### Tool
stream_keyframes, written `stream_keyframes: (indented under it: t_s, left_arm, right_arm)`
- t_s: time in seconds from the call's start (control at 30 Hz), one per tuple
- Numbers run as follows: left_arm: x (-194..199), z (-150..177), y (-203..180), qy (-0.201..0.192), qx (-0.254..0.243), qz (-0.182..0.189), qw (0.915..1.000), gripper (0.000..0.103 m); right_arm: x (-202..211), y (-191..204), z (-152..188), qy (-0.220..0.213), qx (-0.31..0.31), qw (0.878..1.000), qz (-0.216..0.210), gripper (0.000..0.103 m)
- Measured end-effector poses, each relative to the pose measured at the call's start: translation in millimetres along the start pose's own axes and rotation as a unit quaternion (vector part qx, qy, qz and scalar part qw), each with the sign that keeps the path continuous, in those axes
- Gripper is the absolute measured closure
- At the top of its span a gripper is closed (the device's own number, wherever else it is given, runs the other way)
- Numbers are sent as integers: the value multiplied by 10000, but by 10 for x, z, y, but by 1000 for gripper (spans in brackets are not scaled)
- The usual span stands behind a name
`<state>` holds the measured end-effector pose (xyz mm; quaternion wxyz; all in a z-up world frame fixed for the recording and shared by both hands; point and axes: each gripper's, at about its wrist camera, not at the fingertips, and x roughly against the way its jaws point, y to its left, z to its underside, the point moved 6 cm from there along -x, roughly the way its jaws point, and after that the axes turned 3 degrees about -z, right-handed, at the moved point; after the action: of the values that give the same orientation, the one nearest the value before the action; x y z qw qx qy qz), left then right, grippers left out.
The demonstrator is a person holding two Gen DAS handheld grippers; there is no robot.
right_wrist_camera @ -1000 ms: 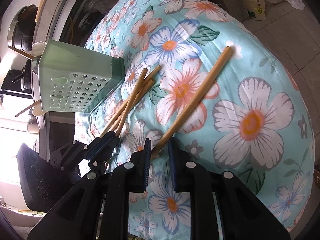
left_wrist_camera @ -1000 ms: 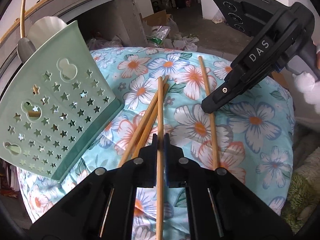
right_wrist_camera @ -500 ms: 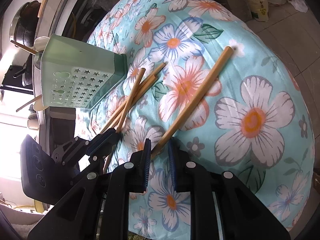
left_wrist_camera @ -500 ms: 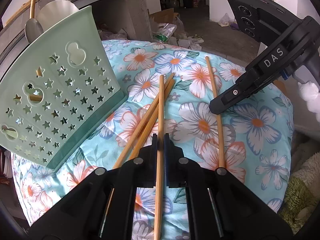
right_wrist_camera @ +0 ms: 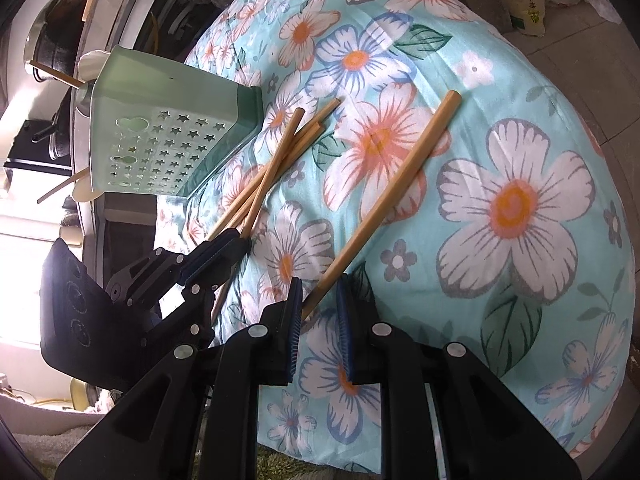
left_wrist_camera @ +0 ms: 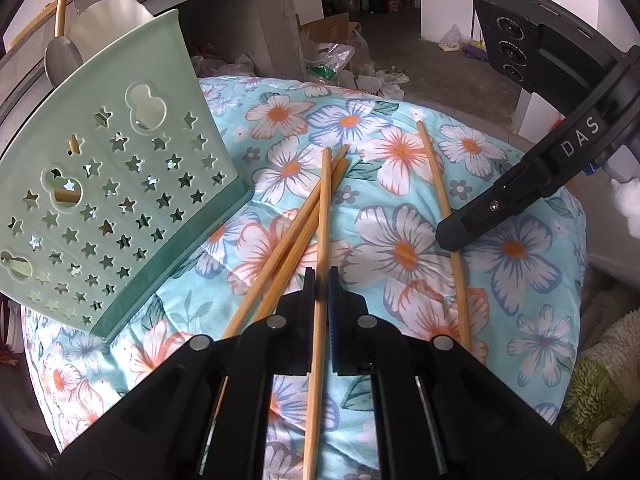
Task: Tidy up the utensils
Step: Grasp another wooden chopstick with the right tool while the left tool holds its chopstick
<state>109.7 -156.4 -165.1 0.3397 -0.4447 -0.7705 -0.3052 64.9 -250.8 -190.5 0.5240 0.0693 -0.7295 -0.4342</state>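
the left hand-held gripper [left_wrist_camera: 321,280] is closed on a bamboo chopstick [left_wrist_camera: 323,216], which runs straight through its jaws and points away toward the far side of the flowered cloth [left_wrist_camera: 520,248]. two more chopsticks [left_wrist_camera: 288,240] lie on the cloth just left of it, crossing under its far part, their far tips close together. a fourth, separate chopstick [left_wrist_camera: 440,216] lies well to the right, and the right hand-held gripper [right_wrist_camera: 318,300] has its near end between its blue pads [right_wrist_camera: 295,320]; the jaws stand narrow, but whether the pads actually press on the stick cannot be told. a pale green utensil holder [left_wrist_camera: 120,184] with star-shaped holes sits on the left of the cloth, tilted, with a spoon [left_wrist_camera: 60,52] and other handles sticking out of its far, open end.
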Motion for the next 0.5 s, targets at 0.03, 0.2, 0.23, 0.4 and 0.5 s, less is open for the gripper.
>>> stream_keyframes:
  t_s: [0.03, 0.2, 0.23, 0.4, 0.5]
  left_arm:
    - [-13, -16, 8, -61, 37, -78, 9999, 98]
    - [-62, -52, -16, -5, 50, -63, 10000, 97]
    - [-74, -63, -21, 7, 50, -63, 10000, 97]
    - [-122, -93, -48, 91, 51, -88, 9999, 97]
    - [-159, -105, -49, 128, 73, -165, 9998, 96]
  right_arm:
    - [2, -4, 2, 11, -1, 10000, -15, 86]
    - [15, -33, 9, 36, -12, 9999, -102, 86]
    - [20, -39, 10, 42, -6, 9999, -116, 86]
    - [58, -62, 3, 54, 34, 9998, -212, 85]
    - [86, -76, -12, 40, 19, 9994, -349, 84]
